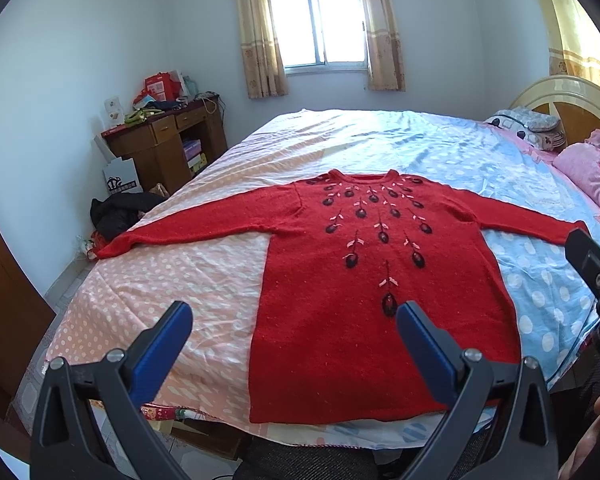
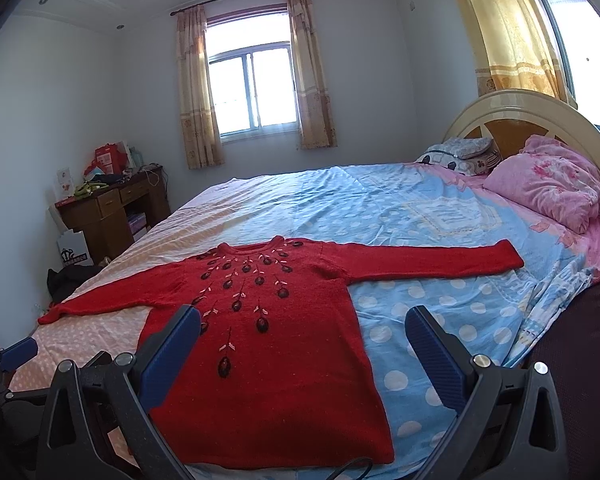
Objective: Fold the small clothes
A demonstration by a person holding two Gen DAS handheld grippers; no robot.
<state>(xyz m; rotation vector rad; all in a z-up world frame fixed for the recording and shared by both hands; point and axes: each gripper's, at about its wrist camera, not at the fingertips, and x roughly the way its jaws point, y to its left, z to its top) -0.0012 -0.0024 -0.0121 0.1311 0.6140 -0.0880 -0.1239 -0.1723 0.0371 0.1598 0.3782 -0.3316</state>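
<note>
One red sweater [image 1: 364, 300] lies flat, front up, on the bed [image 1: 188, 280], both sleeves spread toward the side edges, its hem at the near edge. Two grippers hover above that near edge, clear of the knit. The left gripper [image 1: 294, 322], jaws released and holding nothing, is over the hem's left corner. The right gripper [image 2: 302, 330], jaws likewise spread and empty, is over the hem's right side.
</note>
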